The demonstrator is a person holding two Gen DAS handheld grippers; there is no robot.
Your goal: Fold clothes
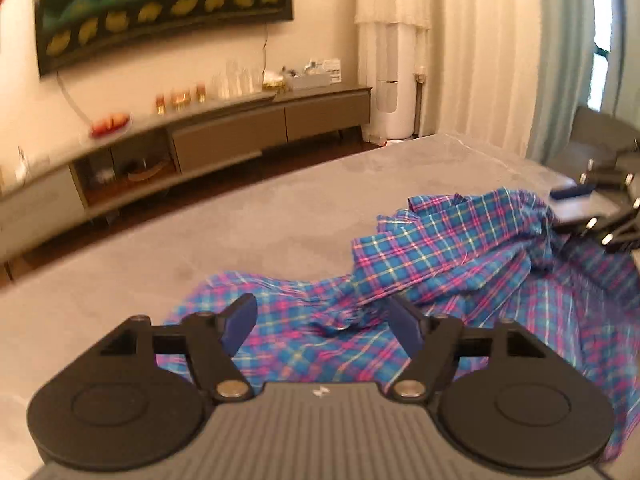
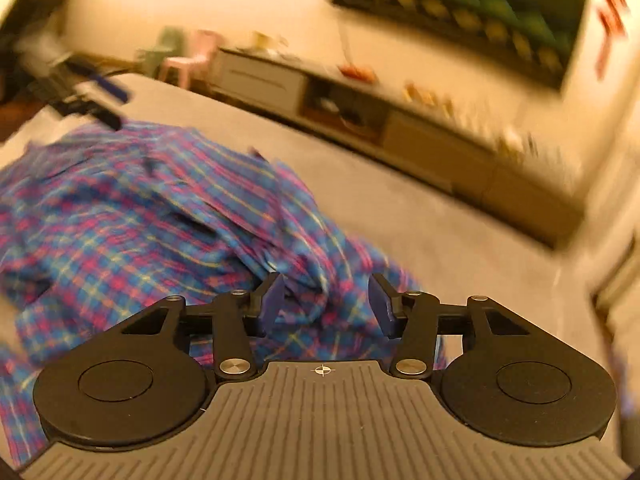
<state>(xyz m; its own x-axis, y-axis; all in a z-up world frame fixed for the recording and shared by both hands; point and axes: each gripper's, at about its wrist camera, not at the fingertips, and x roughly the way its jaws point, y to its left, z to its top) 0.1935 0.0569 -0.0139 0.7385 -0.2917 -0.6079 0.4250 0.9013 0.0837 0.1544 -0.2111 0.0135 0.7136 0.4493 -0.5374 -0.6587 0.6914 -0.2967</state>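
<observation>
Grey bed surface (image 1: 280, 208) lying under crumpled plaid shirt (image 1: 460, 256), which is sprawling from centre toward 3 o'clock in left view. TV cabinet (image 1: 248, 128) and wall picture (image 1: 160, 8) standing at 11 o'clock. Left gripper (image 1: 322, 320) hovering over shirt edge, jaws gaping wide, gripping nothing. Right gripper (image 2: 326, 304) hanging over shirt folds, likewise spread, empty.

The right hand-held gripper (image 2: 326, 304) is filling the bottom of the frame, its blue-padded fingers standing apart over a crumpled blue-and-pink plaid garment (image 2: 132, 216). The garment is lying on a grey surface (image 2: 460, 240). Upper left, the other hand-held gripper (image 2: 100, 100) is showing, blurred.
</observation>
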